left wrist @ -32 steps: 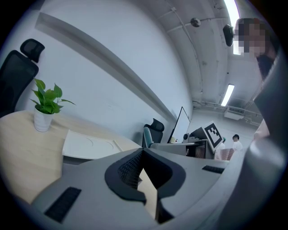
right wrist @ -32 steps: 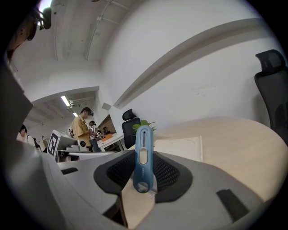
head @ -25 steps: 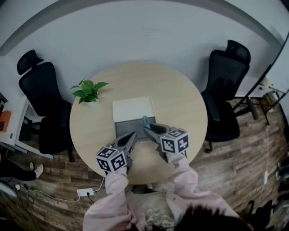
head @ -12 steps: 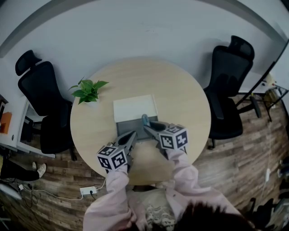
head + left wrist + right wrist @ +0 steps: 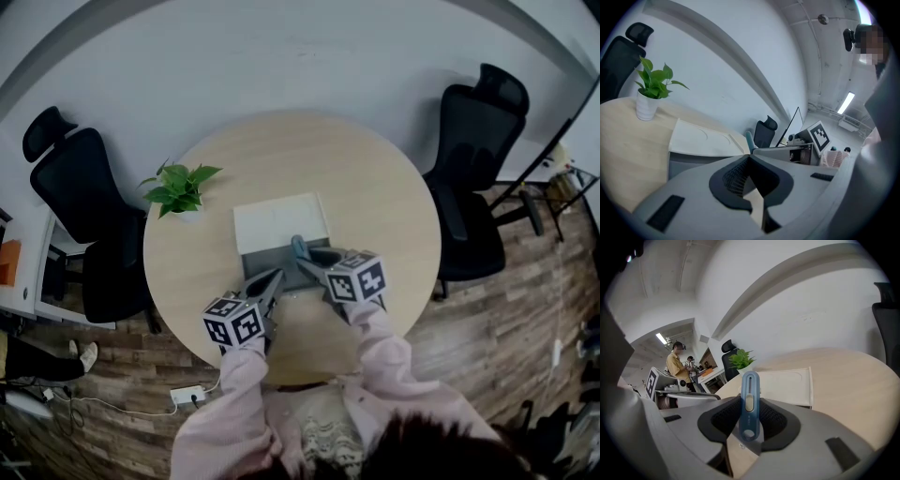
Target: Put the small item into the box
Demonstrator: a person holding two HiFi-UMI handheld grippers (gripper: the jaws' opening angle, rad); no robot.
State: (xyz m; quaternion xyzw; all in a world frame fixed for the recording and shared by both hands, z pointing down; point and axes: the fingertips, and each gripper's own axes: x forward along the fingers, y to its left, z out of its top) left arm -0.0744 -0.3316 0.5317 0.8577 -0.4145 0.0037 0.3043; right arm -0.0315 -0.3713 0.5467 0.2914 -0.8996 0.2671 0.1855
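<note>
An open box (image 5: 265, 262) lies mid-table, its grey tray toward me and its white lid (image 5: 280, 223) folded back behind it. My right gripper (image 5: 305, 260) is shut on a slim blue item (image 5: 297, 247) that sticks up out of the jaws over the tray's near right part. In the right gripper view the blue item (image 5: 749, 405) stands upright between the pads, with the lid (image 5: 787, 383) beyond it. My left gripper (image 5: 274, 278) hovers at the tray's near edge, jaws together with nothing in them. Its own view shows the tips (image 5: 749, 157) meeting in front of the box (image 5: 701, 140).
A potted plant (image 5: 178, 187) stands on the round wooden table (image 5: 375, 206) left of the box. Black office chairs stand at the left (image 5: 80, 187) and the right (image 5: 478, 159). People stand at desks far off (image 5: 677, 364).
Both grippers stay almost where they were; the right one with the blue item has edged slightly toward the box. The head view has shifted a little.
</note>
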